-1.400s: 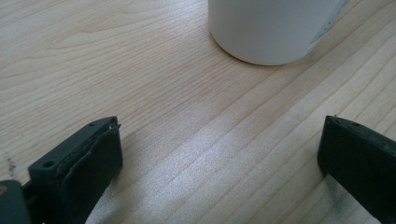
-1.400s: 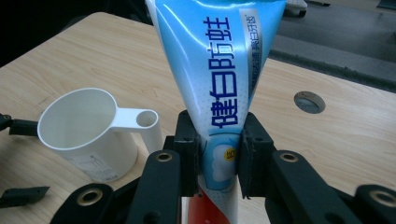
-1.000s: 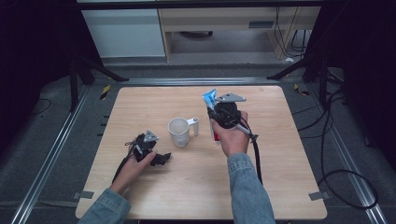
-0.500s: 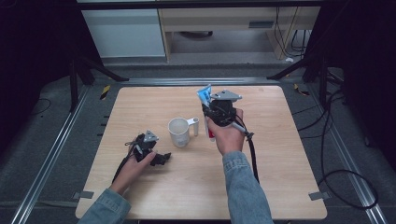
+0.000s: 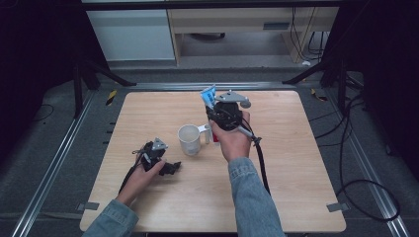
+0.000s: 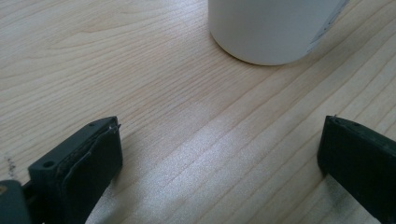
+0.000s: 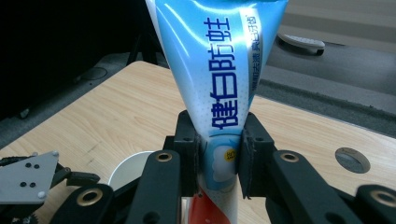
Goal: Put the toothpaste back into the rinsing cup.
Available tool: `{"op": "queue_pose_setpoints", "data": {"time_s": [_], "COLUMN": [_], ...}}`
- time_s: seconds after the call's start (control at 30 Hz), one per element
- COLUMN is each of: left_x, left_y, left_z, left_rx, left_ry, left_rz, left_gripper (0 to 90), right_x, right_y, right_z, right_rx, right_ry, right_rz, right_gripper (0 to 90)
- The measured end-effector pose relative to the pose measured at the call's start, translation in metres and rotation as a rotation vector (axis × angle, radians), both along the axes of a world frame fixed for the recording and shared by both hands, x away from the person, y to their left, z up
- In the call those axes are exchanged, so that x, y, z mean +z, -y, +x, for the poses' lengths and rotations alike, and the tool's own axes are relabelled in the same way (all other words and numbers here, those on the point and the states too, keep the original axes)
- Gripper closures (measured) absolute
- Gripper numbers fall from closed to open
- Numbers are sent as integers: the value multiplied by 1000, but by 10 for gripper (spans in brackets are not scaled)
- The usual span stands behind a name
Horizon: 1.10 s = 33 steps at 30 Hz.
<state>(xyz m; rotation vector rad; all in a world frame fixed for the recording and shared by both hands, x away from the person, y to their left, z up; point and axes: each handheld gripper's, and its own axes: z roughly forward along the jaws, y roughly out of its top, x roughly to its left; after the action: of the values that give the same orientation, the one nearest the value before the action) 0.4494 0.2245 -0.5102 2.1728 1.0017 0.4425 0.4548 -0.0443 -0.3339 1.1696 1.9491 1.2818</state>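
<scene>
A white mug [image 5: 190, 139] stands near the table's middle, its handle to the right; its base [image 6: 271, 28] appears at the top of the left gripper view and its rim [image 7: 133, 169] low in the right gripper view. My right gripper [image 5: 217, 112] is raised just right of the mug and is shut on a blue and white toothpaste tube [image 5: 209, 96], [image 7: 219, 84] that stands upright with its flat end up and its red end down. My left gripper [image 5: 170, 168] rests on the table left of and nearer than the mug, open with nothing between its fingers [image 6: 93, 158].
The wooden table [image 5: 296, 163] is bare apart from these things. A round hole [image 7: 352, 159] sits in the tabletop in the right gripper view. Cables [image 5: 356, 148] trail on the floor to the right. A white cabinet [image 5: 133, 29] stands beyond the table.
My right gripper has carried the toothpaste tube leftward and a little farther back, closer to the mug. The left gripper has stayed where it was.
</scene>
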Motion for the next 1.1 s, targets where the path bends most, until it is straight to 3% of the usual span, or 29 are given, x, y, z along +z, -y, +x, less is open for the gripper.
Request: {"op": "queue_pose_setpoints", "data": {"time_s": [0.4, 1.1], "left_x": [0, 0], "left_y": [0, 0], "left_z": [0, 0], "left_rx": [0, 1], "left_ry": [0, 0], "left_rz": [0, -1], "left_gripper": [0, 0], "right_x": [2, 11], "right_y": [-2, -12], "right_z": [-1, -2], "right_rx": [-10, -30], "right_ry": [16, 80], "right_rz": [17, 93], "right_gripper": [724, 723]}}
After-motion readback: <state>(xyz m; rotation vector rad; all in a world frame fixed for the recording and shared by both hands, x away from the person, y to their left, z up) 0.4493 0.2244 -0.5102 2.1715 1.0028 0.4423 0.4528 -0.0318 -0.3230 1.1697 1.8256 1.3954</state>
